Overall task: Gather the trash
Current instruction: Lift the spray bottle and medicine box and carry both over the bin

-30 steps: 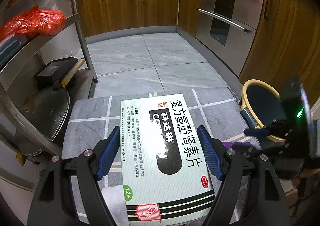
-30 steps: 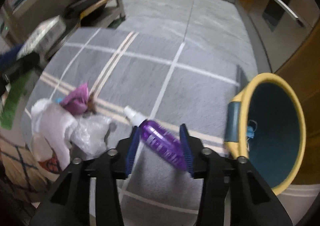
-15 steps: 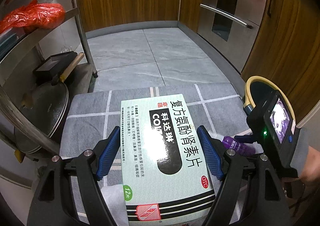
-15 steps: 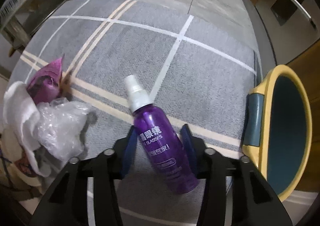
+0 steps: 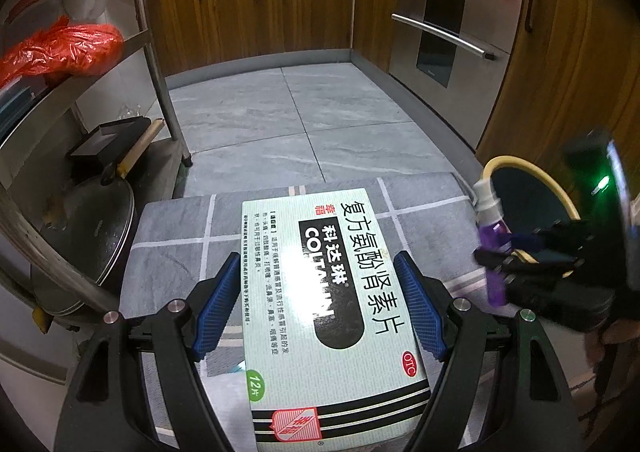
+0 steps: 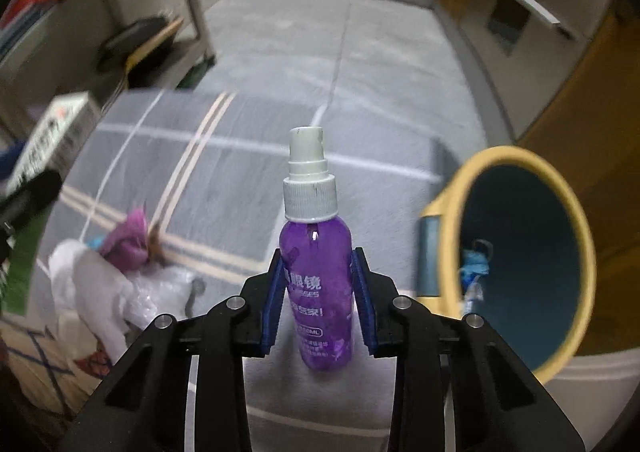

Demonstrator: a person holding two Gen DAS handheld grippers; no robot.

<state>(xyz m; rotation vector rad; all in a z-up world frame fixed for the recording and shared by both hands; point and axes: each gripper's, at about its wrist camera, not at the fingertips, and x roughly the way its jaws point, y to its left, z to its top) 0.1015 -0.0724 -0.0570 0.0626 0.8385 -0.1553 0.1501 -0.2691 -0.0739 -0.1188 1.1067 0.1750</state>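
Only the right wrist view shows crumpled wrappers (image 6: 120,276) left of the yellow-rimmed bin (image 6: 516,252). The right gripper (image 6: 320,300), angled downward, has just been closing and pinches a purple spray bottle (image 6: 316,284), white cap up, beside the bin. The left gripper (image 5: 318,308) clamps a medicine box (image 5: 328,312) marked 12.

Wooden cabinets (image 5: 256,8) line the far wall beside a steel oven (image 5: 452,24). A metal rack (image 5: 152,52) holds red bags (image 5: 60,50); a pan lid (image 5: 88,236) rests below. Grey tiles (image 5: 288,120) cover the floor.
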